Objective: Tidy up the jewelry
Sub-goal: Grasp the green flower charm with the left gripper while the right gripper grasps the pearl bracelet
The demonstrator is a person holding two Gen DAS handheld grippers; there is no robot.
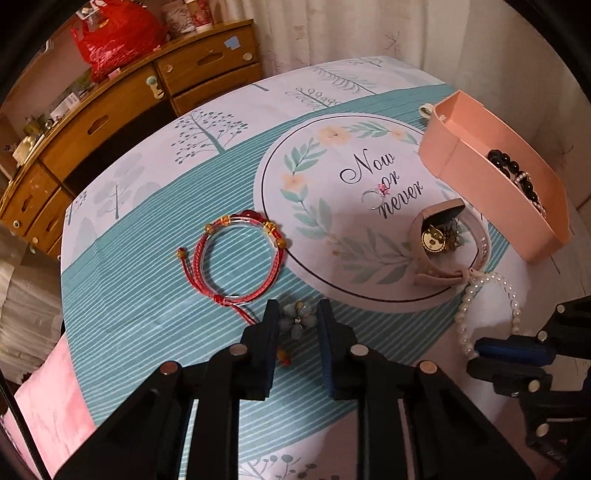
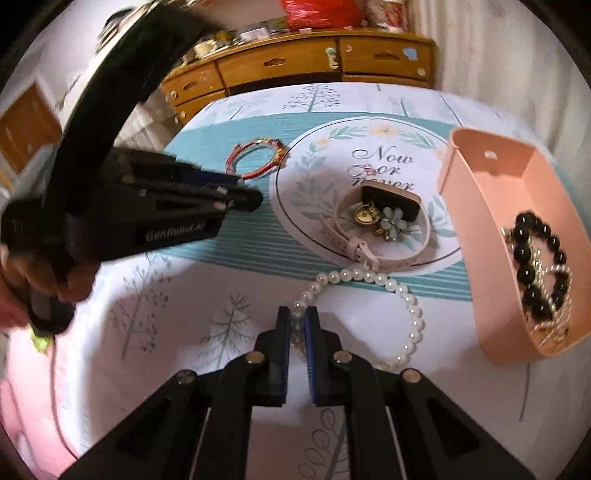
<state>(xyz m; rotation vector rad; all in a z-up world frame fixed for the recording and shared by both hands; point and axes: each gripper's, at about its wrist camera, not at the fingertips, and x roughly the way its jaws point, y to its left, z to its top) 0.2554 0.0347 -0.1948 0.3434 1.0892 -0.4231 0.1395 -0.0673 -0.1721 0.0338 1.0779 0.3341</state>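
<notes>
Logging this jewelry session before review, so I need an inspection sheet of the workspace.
Surface: tree-print tablecloth with a round mat on it.
Job's things: pink tray holding a black bead bracelet; outside it are a watch, ring, red cord bracelet and pearl strand.
Clutter: nothing seen.
Grippers: left gripper has a flower ornament between its fingers, grip unclear; right gripper is shut on the pearl strand.
Cables: thin dark cord, apparently below the left handle.
Surroundings: wooden drawers, red bag, curtain.
</notes>
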